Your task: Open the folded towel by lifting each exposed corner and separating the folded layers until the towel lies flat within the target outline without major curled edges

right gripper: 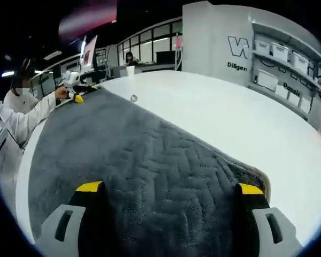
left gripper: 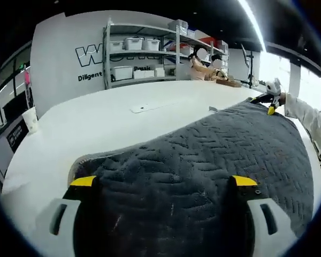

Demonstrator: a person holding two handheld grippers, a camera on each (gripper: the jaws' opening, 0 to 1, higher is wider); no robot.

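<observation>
Both claws, left [left gripper: 164, 181] and right [right gripper: 170, 187], gape wide over plush herringbone-textured grey towel [left gripper: 214, 155].

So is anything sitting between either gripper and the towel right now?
Nothing visible does. The dark grey herringbone-textured towel lies spread on the white table, running right between the left gripper jaws and between the right gripper jaws, each at an opposite end of it.

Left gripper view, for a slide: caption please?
Left gripper over gray towel on white table; right gripper at far corner.
</observation>
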